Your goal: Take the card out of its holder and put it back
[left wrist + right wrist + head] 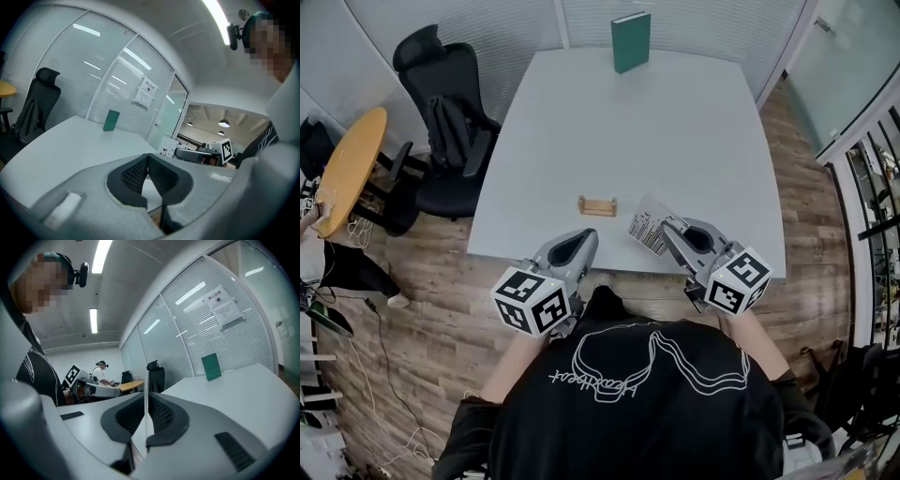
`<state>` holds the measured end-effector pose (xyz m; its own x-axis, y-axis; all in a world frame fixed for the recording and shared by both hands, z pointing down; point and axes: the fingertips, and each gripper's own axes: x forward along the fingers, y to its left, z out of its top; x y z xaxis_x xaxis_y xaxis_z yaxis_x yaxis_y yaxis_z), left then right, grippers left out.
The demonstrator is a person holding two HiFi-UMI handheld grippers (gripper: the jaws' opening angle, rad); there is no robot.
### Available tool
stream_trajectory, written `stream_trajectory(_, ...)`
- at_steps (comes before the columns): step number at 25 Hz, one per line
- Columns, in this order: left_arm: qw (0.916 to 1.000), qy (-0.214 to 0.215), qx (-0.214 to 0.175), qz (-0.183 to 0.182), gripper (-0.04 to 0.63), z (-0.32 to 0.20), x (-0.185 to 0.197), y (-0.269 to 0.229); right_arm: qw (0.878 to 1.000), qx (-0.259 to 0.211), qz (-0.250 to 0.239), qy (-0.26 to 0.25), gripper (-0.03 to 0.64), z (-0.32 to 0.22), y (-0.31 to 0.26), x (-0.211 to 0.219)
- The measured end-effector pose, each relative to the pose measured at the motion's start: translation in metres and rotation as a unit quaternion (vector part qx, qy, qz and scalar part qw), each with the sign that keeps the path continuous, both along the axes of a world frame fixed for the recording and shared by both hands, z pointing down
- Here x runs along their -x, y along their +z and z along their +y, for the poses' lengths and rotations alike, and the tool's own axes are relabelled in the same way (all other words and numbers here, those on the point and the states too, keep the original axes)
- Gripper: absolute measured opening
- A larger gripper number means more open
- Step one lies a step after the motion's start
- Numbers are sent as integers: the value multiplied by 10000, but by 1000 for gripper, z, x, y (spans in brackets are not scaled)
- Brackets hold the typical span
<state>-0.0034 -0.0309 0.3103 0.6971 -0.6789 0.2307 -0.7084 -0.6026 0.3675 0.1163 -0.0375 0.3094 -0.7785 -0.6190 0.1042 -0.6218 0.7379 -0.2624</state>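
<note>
The white printed card (649, 228) is clamped edge-on in the closed right gripper (667, 228), clear of the small wooden holder (597, 206) on the table — the return is judged pending. The left gripper (584, 239) is closed on nothing. Next, the card's edge must be aligned with the slot.

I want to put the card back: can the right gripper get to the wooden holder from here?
Probably yes. The right gripper, shut on the card, is near the wooden holder, with only bare table between them.

I'm in an office: black swivel chair (441, 108), wide white meeting table (609, 141), glass partition walls with white blinds (478, 23).
</note>
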Motion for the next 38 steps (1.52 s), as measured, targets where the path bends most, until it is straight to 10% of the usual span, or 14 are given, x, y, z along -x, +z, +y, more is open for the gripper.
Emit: stream_trajectory(38,9963,-304,799,79,14,-103,60,48,9973,-236,289,-630,25,-152,14,69)
